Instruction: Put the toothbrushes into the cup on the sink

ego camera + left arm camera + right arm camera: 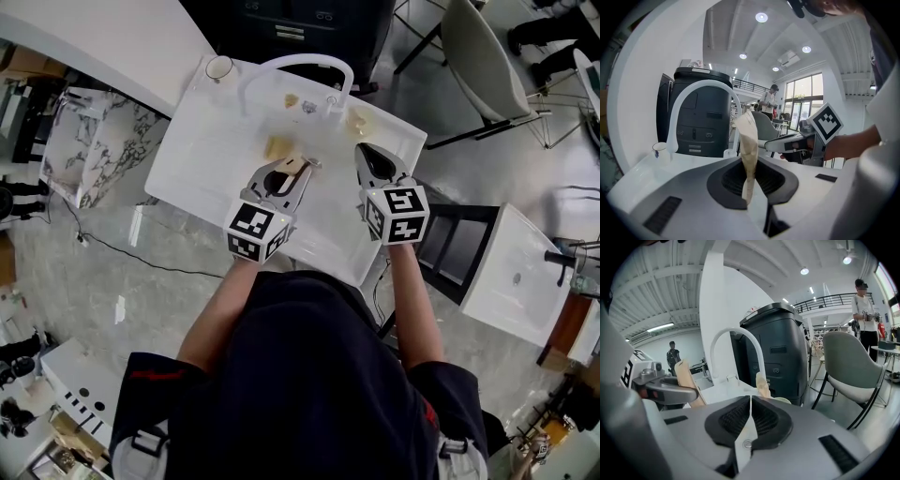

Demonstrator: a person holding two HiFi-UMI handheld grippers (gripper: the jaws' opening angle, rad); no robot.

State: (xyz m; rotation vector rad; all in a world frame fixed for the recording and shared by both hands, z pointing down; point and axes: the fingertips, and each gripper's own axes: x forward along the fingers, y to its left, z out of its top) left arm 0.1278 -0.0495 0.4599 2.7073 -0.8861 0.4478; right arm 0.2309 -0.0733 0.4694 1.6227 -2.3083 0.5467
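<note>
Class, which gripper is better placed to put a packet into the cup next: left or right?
Left. The left gripper clamps a beige packet and is nearer the cup at the sink's far left corner. The right gripper is shut, apparently empty.

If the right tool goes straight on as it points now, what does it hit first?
Probably the beige packet on the sink, just ahead of the right tool and short of the faucet; depth is unclear.

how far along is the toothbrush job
Done: nothing yet, the cup shows no brush. In hand: the left gripper clamps a beige toothbrush. Left: carry it to the cup, then the beige pieces by the faucet; the right gripper is shut and empty.
</note>
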